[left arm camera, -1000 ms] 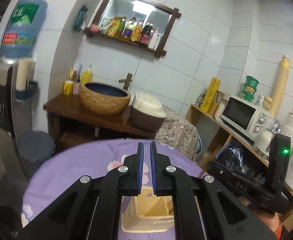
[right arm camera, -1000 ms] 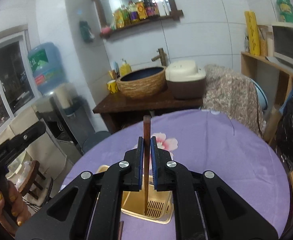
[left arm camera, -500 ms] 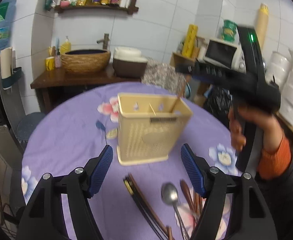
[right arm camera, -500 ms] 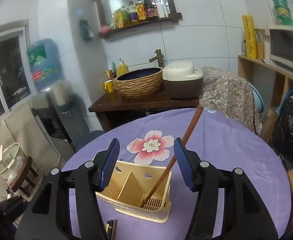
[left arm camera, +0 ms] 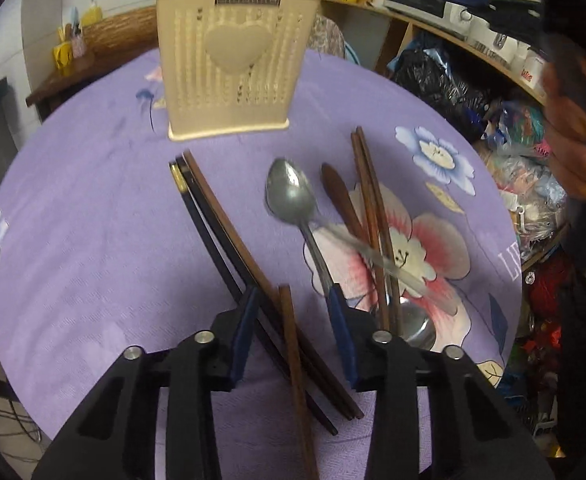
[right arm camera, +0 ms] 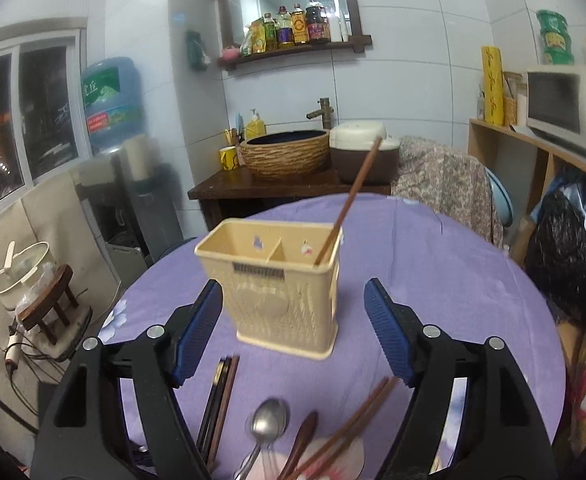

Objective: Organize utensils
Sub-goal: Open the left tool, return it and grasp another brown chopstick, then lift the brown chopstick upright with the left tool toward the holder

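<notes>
Purple tablecloth (left arm camera: 93,240): my left gripper (left arm camera: 295,336) closing around loose chopsticks (left arm camera: 289,344), right gripper (right arm camera: 293,332) released; next, caddy (left arm camera: 233,60).

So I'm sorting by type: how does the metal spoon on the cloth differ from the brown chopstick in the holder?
The metal spoon is shiny silver with a rounded bowl; the brown chopstick is a thin, plain dark stick. The spoon lies flat on the purple tablecloth, while the chopstick stands tilted in the right compartment of the beige holder. No gripper holds either one.
</notes>
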A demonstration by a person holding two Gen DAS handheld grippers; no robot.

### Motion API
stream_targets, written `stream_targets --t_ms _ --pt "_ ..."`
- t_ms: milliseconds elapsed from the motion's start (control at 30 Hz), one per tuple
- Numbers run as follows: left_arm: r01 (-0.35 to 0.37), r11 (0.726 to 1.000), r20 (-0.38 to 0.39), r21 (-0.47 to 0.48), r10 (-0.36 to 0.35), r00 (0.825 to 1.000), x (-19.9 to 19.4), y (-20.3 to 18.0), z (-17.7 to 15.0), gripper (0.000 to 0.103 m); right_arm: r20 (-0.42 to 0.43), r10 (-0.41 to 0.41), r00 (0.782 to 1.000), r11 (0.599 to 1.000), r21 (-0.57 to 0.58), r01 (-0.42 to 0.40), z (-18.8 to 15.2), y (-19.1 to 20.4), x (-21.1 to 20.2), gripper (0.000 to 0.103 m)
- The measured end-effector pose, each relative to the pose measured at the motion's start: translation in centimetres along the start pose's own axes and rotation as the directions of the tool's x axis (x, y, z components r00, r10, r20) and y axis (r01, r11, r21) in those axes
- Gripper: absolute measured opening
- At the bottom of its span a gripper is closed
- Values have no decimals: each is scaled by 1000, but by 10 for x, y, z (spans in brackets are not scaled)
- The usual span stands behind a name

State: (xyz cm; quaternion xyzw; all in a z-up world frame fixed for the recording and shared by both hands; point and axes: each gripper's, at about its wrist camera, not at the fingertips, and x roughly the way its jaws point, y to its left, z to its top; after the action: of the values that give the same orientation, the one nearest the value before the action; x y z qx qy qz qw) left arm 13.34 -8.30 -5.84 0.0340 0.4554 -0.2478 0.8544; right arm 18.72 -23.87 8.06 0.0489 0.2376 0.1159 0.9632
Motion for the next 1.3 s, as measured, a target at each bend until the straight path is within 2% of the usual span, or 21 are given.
stream_targets --t_ms 167,433,533,667,867,933,1100,1200,1300 --pt "-9 1000 -13 5 10 1000 6 -6 -2 26 -29 14 999 998 58 -12 -27 -7 -11 73" --pt "-53 999 -15 7 53 999 7 -7 -4 25 -51 32 998 994 109 -26 -46 -10 -17 73" --pt "-88 996 -13 20 88 996 7 -10 -4 18 -52 33 998 992 123 -27 -51 -10 -19 73" --pt "-101 995 -6 9 101 995 6 -9 -6 10 -54 31 998 990 136 -23 -56 -9 -19 73" --pt "-61 997 15 -36 61 998 1 -1 -5 9 -56 46 997 987 154 -37 -62 -8 -21 73" --pt "-67 997 33 -48 69 997 -5 5 -3 9 -51 46 998 987 156 -37 -62 -8 -22 73" --pt "-143 982 71 -123 152 986 -16 53 13 9 -49 46 998 986 163 -38 -62 -11 -24 73" --pt "-135 965 52 -224 150 987 -5 96 31 9 -52 56 997 984 173 -47 -64 -11 -23 73" --pt "-140 955 40 -260 156 987 4 114 45 9 -55 70 996 984 169 -60 -66 -6 -21 73"
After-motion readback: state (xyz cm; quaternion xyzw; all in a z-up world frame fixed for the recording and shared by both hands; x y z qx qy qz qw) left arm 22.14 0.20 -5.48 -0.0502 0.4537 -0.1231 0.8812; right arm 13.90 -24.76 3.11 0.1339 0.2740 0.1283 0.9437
